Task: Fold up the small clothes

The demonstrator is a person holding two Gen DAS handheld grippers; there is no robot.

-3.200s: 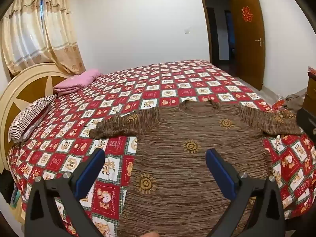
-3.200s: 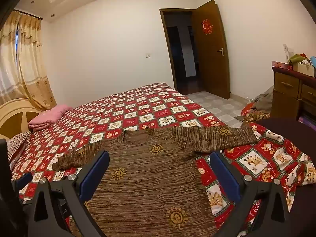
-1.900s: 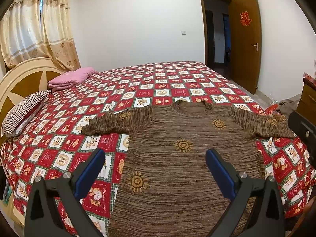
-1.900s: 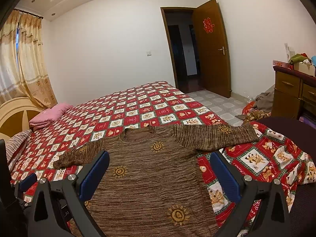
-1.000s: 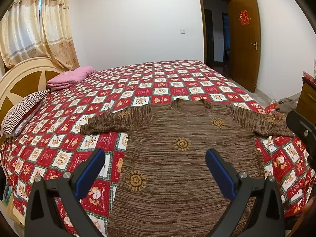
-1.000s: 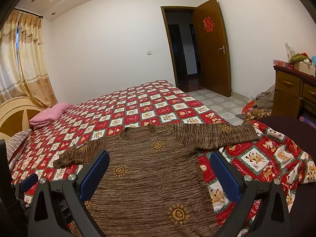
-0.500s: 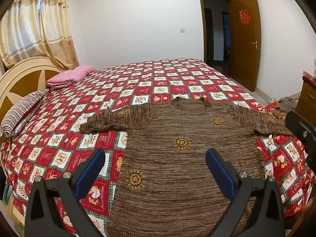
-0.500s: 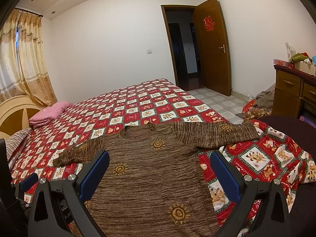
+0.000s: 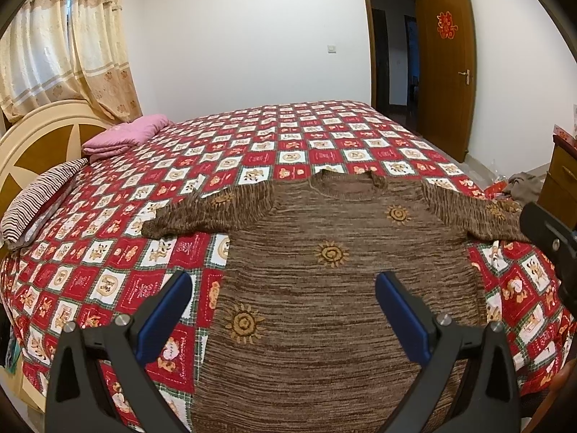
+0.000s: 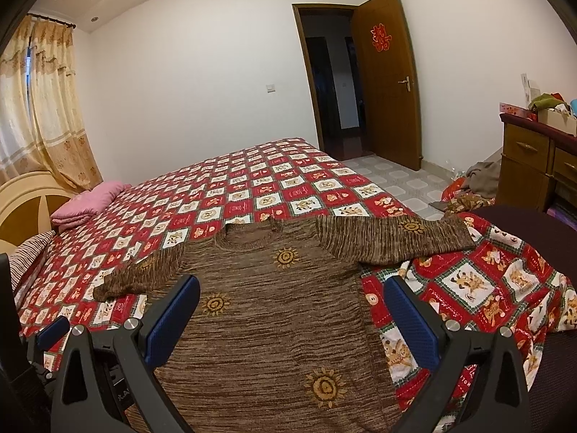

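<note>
1. A brown sweater (image 9: pixel 335 281) with sun motifs lies flat, sleeves spread, on the near part of a bed (image 9: pixel 288 137) covered by a red-and-white patchwork quilt.
2. The left gripper (image 9: pixel 281 310) hangs above the sweater's lower body with its blue pads wide apart, holding nothing.
3. The right gripper (image 10: pixel 292 314) is likewise spread and empty over the sweater.
4. A folded pink blanket (image 9: pixel 122 137) and a striped pillow (image 9: pixel 39 198) sit by the cream headboard (image 9: pixel 32 137).
5. Beyond are white walls, curtains (image 9: pixel 68 43), an open wooden door (image 10: pixel 387 83), and a wooden dresser (image 10: pixel 537 166).
</note>
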